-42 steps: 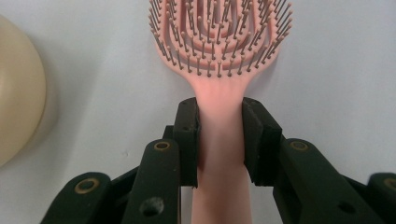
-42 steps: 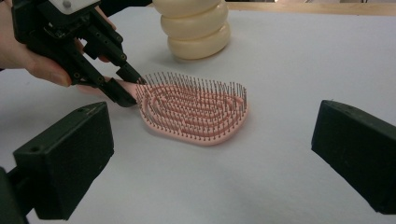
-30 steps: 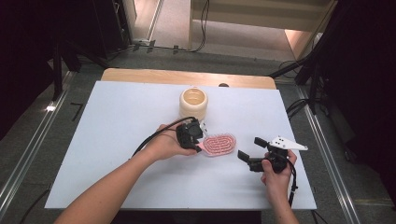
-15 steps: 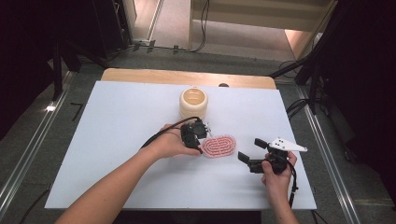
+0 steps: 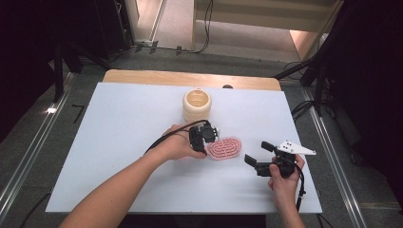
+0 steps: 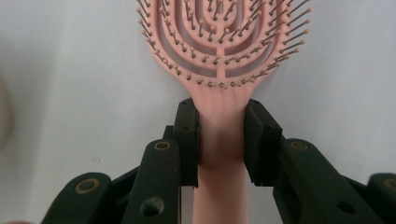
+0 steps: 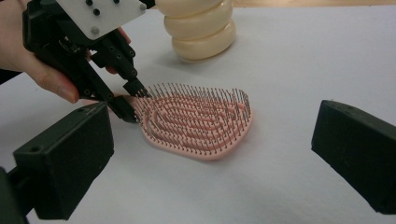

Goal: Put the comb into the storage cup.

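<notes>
A pink hairbrush (image 5: 225, 148) lies bristles up on the white table, near its middle. My left gripper (image 5: 207, 138) is shut on the brush's handle (image 6: 221, 140); both black jaws press its neck just below the bristle head (image 6: 219, 37). From the right gripper view the left gripper (image 7: 126, 100) holds the brush (image 7: 196, 122) at its left end. My right gripper (image 5: 254, 153) stands open to the right of the brush, a short gap away, with nothing between its fingers (image 7: 70, 158).
A cream ribbed cup-like container (image 5: 196, 105) stands upright just behind the brush, seen close as the cream container (image 7: 198, 28). The white table top (image 5: 119, 118) has free room to the left and front. Dark floor and cables surround the table.
My left gripper has slid slightly right along the handle toward the brush head and closed on it. The right gripper has barely moved.
</notes>
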A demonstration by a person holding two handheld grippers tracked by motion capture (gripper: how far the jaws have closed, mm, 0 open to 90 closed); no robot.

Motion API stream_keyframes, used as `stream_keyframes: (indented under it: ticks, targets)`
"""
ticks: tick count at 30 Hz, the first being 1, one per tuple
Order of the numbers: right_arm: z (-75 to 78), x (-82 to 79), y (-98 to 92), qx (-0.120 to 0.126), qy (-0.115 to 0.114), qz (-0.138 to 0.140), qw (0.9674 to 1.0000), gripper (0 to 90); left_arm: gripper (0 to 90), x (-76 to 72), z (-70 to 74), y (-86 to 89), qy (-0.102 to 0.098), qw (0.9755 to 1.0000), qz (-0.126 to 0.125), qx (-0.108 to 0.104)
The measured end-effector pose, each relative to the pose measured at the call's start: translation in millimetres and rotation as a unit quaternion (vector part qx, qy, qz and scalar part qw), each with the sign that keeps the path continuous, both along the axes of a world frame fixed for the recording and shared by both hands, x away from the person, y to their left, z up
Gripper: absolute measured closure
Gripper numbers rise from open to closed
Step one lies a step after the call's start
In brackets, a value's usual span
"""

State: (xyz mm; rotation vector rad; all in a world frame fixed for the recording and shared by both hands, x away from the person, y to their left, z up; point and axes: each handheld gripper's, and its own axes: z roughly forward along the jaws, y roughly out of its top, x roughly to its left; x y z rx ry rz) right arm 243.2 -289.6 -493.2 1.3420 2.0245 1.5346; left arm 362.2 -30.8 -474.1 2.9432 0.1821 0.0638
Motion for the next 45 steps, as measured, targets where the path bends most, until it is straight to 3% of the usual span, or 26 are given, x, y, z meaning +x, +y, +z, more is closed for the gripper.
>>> stream_keyframes:
  ticks: [13, 19, 28, 30, 34, 36, 39, 45]
  targets:
    - [2.8, 1.4, 4.1, 0.001, 0.001, 0.005, 1.0, 0.0, 71.1, -0.9, 3.3, 2.4, 0.005, 0.9998, 0.007, -0.019]
    - [4.2, 3.0, 5.9, 0.004, 0.004, 0.004, 1.0, 0.0, 71.2, -0.5, 10.2, 5.1, -0.005, 0.9992, 0.016, -0.036]
    - [4.5, 9.9, 13.9, 0.032, 0.018, -0.005, 0.9993, 0.0, 71.2, 2.7, 21.9, 11.7, -0.015, 0.9975, 0.027, -0.064]
    - [4.4, 13.4, 16.3, 0.052, 0.028, -0.014, 0.9982, 0.0, 71.2, 2.4, 24.4, 12.7, -0.019, 0.9966, 0.032, -0.073]
    - [4.8, 21.6, 20.0, 0.105, 0.053, -0.039, 0.9923, 0.0, 71.2, 1.3, 30.3, 14.5, -0.029, 0.9947, 0.037, -0.091]
    - [5.8, 26.5, 23.0, 0.112, 0.054, -0.05, 0.991, 0.0, 71.2, 1.1, 32.4, 15.6, -0.035, 0.994, 0.037, -0.097]
    - [9.6, 32.0, 29.2, 0.102, 0.056, -0.083, 0.9897, 0.0, 71.1, 1.3, 35.6, 17.9, -0.042, 0.993, 0.035, -0.104]
    - [13.9, 41.6, 40.3, 0.123, 0.065, -0.091, 0.9861, 0.0, 71.1, -0.3, 41.2, 21.1, -0.055, 0.9888, 0.045, -0.131]
